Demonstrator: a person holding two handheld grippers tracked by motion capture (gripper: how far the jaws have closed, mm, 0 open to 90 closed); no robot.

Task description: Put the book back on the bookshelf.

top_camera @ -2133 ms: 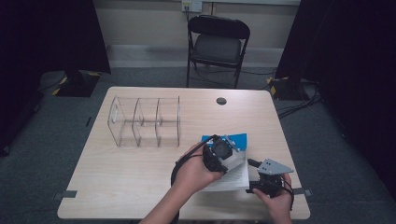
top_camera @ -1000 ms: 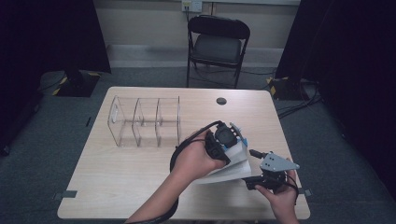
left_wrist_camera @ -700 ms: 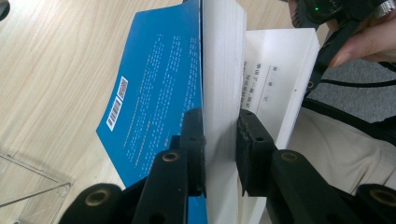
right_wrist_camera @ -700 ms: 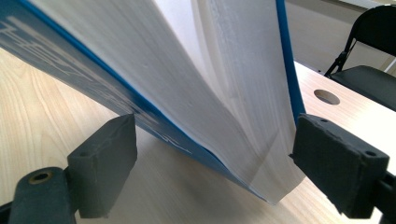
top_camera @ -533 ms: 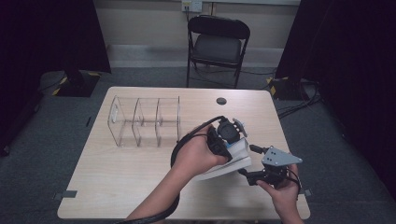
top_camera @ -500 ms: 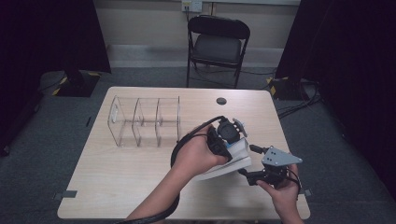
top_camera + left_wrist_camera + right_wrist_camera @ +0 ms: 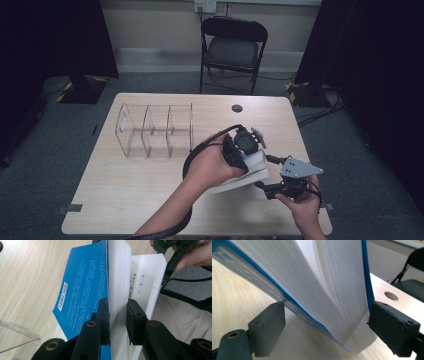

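A thick book (image 7: pixel 252 172) with a blue cover (image 7: pixel 82 290) stands tilted on the table (image 7: pixel 125 200), fanned partly open. My left gripper (image 7: pixel 247 155) comes in from above. In the left gripper view it (image 7: pixel 117 305) is shut on the cover and a block of white pages. The other half of the pages (image 7: pixel 147 282) falls away to the right. My right gripper (image 7: pixel 265 187) sits at the book's near right edge. Its jaws (image 7: pixel 325 315) stand wide with the splayed book (image 7: pixel 312 277) between them, and the pages are not squeezed.
A clear acrylic divider rack (image 7: pixel 155 130) stands at the table's left middle, and its corner (image 7: pixel 17 340) shows in the left gripper view. A round cable hole (image 7: pixel 237 108) lies at the far edge. A black folding chair (image 7: pixel 235 50) stands behind the table.
The book lay flat with its blue cover up; now it is tipped up and fanned. The left hand shifted right with it, and the right gripper closed in on its near edge.
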